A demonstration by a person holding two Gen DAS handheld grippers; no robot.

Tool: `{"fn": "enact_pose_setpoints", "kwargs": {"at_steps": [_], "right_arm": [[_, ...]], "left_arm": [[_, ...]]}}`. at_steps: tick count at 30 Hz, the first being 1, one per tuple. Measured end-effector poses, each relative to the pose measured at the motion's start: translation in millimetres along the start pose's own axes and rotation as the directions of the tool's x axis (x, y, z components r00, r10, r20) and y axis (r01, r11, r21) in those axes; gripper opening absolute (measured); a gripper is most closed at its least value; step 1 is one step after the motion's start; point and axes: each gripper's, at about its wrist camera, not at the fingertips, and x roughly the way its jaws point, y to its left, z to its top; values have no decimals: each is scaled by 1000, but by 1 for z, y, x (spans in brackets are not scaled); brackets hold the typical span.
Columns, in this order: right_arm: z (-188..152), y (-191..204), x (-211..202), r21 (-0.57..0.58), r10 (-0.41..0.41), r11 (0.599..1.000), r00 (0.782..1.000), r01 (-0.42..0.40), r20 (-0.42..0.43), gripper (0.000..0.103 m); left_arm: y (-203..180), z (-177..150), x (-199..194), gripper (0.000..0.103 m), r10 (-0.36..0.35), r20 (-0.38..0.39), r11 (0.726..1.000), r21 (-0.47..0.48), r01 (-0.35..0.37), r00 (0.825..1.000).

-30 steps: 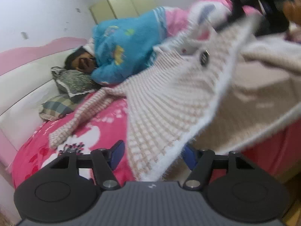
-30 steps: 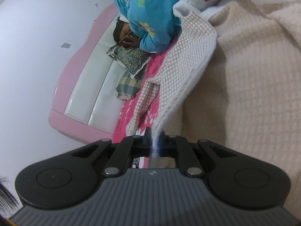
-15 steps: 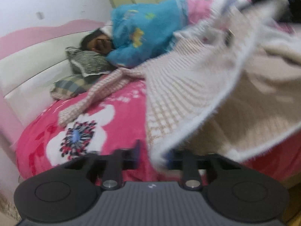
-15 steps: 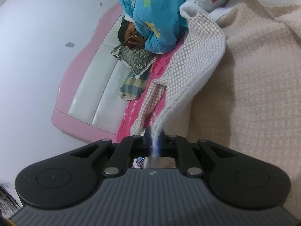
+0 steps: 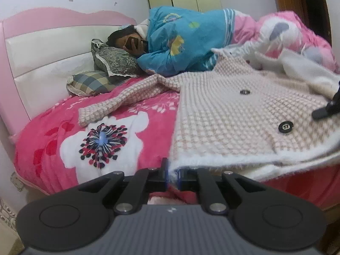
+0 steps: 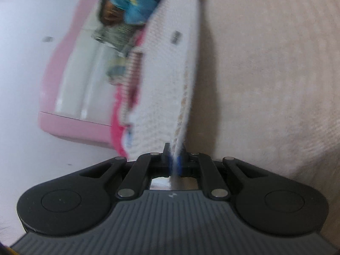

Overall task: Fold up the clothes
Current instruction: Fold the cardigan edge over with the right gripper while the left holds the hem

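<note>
Left wrist: your left hand-held gripper (image 5: 172,175) pinches the white fuzzy hem of the cream knit cardigan (image 5: 233,119), which is spread ahead across the pink bed (image 5: 63,131). Right wrist, blurred: your right hand-held gripper (image 6: 175,163) clamps another cardigan edge, fabric rising straight ahead.

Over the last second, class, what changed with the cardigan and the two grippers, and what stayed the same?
The left hand-held gripper, open around the cardigan hem a second ago, has shut on its fuzzy white edge. The cardigan, then lifted and draped in the air, has dropped and now lies spread on the pink blanket. The right hand-held gripper stays clamped on another edge. The person under the blue quilt has not moved.
</note>
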Motion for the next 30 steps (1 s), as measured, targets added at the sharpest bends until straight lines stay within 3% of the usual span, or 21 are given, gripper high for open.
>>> {"fn": "enact_pose_setpoints", "kwargs": {"at_steps": [3,6,9,12,16,17,18,21,26,28,30], "right_arm": [[-1,13,-16,-73,19,997,998,-15,57,4],[-2,-6,-9,-87,-119,989,992,122,40,4],[-7,-23,-9,2,-99,995,995,99,27,3],[-13,-5,-14,-80,-89,993,995,92,40,3],[-15,-19,-7,-66,-133,989,991,134,17,3],[-15,-18,-7,-76,-133,988,991,134,18,3],[-14,-15,-7,-87,-141,986,990,142,18,4],[-13,-8,-12,-124,-167,978,986,166,8,7],[-8,3,-40,-180,-215,959,975,220,50,15],[-5,11,-52,-219,-239,942,967,254,93,16],[3,24,-65,-262,-235,928,962,265,141,16]], "left_arm": [[-2,-7,3,8,0,-14,999,34,0,1000],[-12,-13,6,7,9,-16,994,113,-7,1000],[-13,-11,2,7,6,-17,991,136,-4,1000],[-13,-11,2,8,2,-30,989,150,2,1000],[-15,-10,7,9,0,-73,983,183,14,997],[-15,-9,6,13,-2,-88,983,185,18,996],[-13,-8,6,25,-5,-104,982,186,24,995],[-1,-2,-3,41,-38,-159,986,152,63,987],[46,15,-27,46,-157,-210,987,-49,150,965],[68,31,-34,46,-160,-199,985,-103,142,967],[87,56,-41,46,-129,-160,989,-94,115,979]]}}
